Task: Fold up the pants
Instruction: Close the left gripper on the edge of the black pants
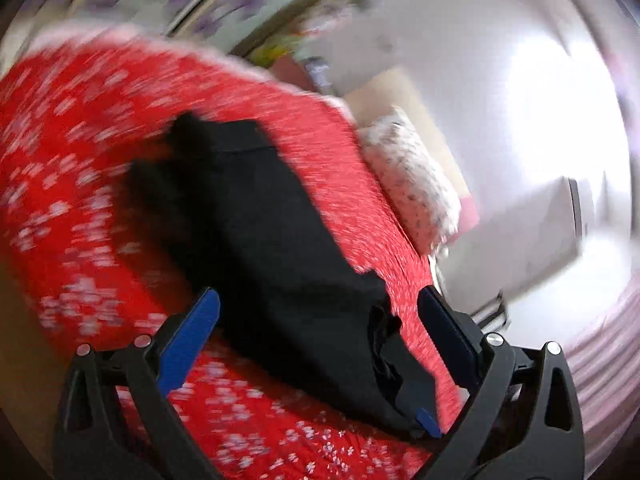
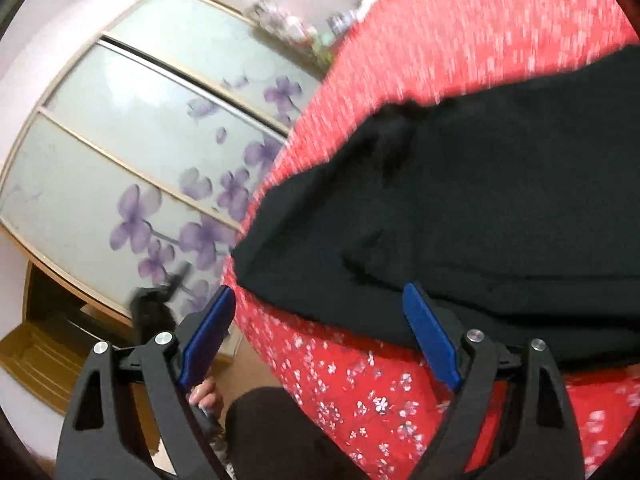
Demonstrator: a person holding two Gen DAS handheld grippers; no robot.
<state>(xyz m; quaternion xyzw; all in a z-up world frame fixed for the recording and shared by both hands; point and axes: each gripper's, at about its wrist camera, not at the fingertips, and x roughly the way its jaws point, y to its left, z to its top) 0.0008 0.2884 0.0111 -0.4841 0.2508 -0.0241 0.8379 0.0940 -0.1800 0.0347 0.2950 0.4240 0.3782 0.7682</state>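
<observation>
The left gripper (image 1: 318,310) has its jaws spread wide, nothing pinched between the blue pads (image 1: 188,344) — the left-hand pad angles outward, the right-hand one sits darker and more edge-on. The right gripper (image 2: 320,308) is spread just as wide, its blue pads (image 2: 432,336) leaning away from each other toward the tips. Both views are smeared (how the wrists are turned cannot be read). Low beside the right gripper's left finger, a bit of a hand (image 2: 206,394) shows — blurred.
</observation>
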